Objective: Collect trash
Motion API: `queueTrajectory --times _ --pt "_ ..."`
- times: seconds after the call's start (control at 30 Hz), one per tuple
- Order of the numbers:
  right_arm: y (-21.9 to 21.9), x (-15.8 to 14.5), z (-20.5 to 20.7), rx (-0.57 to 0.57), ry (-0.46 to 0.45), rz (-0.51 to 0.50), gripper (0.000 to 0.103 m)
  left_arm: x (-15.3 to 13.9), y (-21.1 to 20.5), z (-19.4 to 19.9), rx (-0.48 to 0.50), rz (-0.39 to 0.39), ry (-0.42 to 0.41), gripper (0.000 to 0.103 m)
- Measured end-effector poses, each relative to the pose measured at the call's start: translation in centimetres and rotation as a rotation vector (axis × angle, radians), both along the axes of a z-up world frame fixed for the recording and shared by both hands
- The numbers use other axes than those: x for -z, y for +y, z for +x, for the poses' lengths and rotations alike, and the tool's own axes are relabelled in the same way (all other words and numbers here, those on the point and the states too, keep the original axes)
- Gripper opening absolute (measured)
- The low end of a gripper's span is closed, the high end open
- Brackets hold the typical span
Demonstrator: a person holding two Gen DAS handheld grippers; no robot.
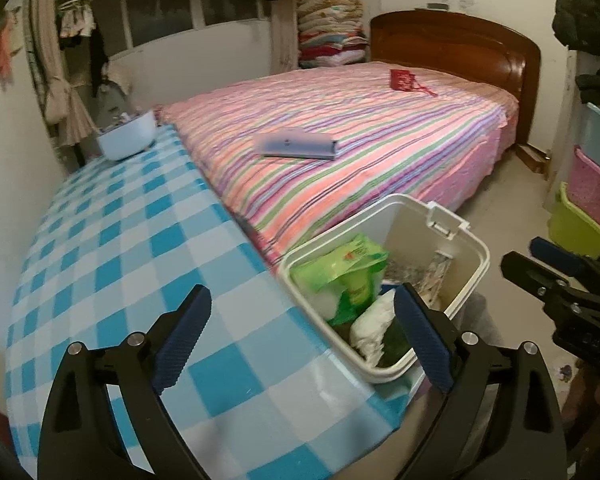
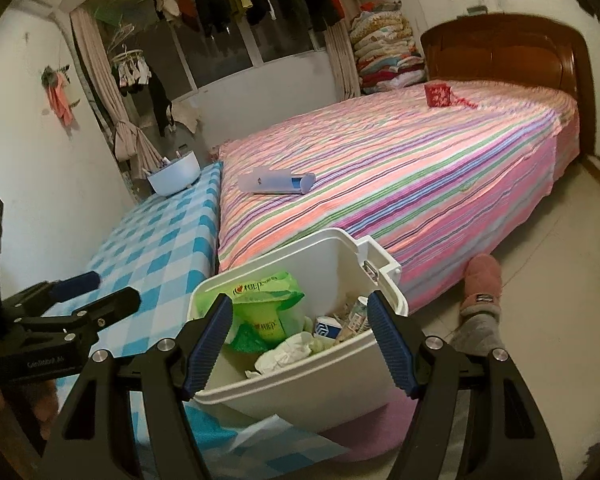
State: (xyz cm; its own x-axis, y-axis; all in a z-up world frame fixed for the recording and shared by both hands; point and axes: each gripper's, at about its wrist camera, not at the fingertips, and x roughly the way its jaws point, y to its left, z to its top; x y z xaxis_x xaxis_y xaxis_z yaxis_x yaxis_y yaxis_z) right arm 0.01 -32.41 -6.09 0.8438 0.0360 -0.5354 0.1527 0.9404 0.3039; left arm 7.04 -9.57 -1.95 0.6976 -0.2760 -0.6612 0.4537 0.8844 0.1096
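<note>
A white trash bin (image 1: 420, 204) stands against the right edge of the blue-checked table (image 1: 120, 240). Inside it lie a green wrapper (image 1: 340, 268), crumpled white tissue (image 1: 372, 328) and other scraps. My left gripper (image 1: 302, 294) hangs open above the table edge and the bin's near corner, nothing between its fingers. To the right of the bin, my right gripper (image 1: 528, 256) is open. In the right wrist view my right gripper (image 2: 300, 302) hovers over the bin (image 2: 300, 236), its fingers apart and empty, above the green wrapper (image 2: 268, 300), the tissue (image 2: 288, 354) and a small blue carton (image 2: 327, 327). My left gripper (image 2: 112, 288) is at the left.
A bed with a striped cover (image 1: 380, 140) lies beyond the table, with a flat blue-grey case (image 1: 296, 144) and a red pouch (image 1: 402, 79) on it. A pale bowl (image 1: 128, 136) sits at the table's far end. A person's pink boot (image 2: 482, 284) rests on the floor; coloured crates (image 1: 580, 216) stand right.
</note>
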Motion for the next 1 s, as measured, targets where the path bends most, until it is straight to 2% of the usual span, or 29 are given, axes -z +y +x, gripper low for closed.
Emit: queueTrajectory --times 0.13,0.4,0.67,1.0 --pt "1.5 -0.3 -1.1 0.001 0.010 -0.045 0.074 -0.3 1.5 -1.8 -0.064 0.017 -0.034 0.092" --pt "3.5 -1.4 -3.8 0.000 0.037 -0.068 0.074 -1.1 3.8 -4.6 -0.157 0.034 -0.071 0.093" --pt "4.4 -2.3 -5.5 -0.006 0.037 -0.074 0.075 -1.9 3.6 -6.9 -0.146 0.034 -0.080 0.094" --pt "4.9 -3.0 -5.8 -0.031 0.040 -0.075 0.075 -2.2 3.8 -7.3 -0.148 0.035 -0.090 0.095"
